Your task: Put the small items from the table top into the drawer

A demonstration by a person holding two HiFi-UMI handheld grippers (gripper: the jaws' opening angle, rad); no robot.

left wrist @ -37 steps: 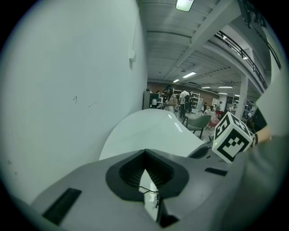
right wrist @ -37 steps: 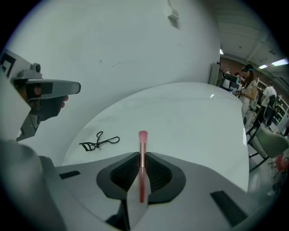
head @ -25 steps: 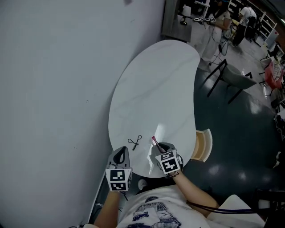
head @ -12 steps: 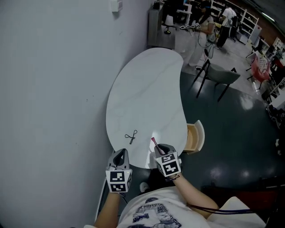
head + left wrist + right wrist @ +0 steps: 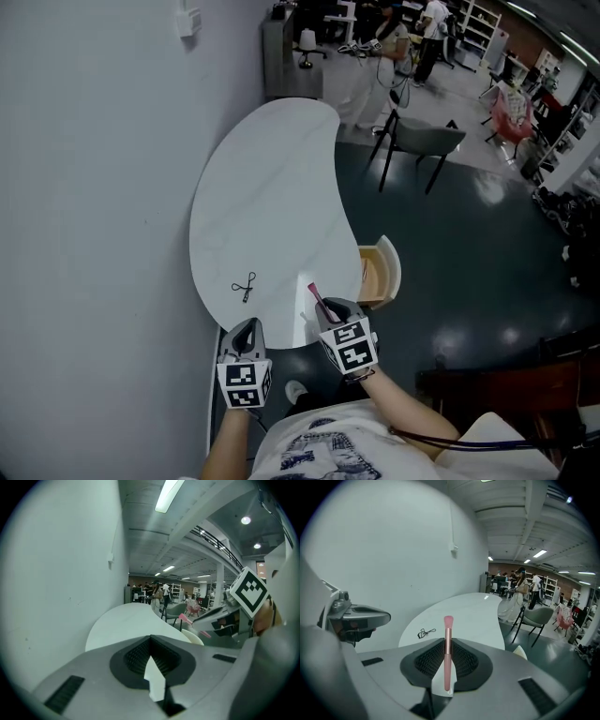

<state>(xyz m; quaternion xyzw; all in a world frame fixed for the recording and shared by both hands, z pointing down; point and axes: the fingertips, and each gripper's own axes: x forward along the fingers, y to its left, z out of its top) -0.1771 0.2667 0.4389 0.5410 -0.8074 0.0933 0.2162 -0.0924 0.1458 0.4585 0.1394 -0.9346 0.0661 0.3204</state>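
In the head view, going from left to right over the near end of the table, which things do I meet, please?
black tool → brush → drawer

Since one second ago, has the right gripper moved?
Yes. Against the near edge of the table, the right gripper, shut on the pink brush, has drawn back toward the person and nearer the open drawer.

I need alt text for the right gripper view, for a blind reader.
The right gripper grips a pink makeup brush, its head pointing forward. Beyond it a small black tool lies on the white table; the left gripper shows at left.
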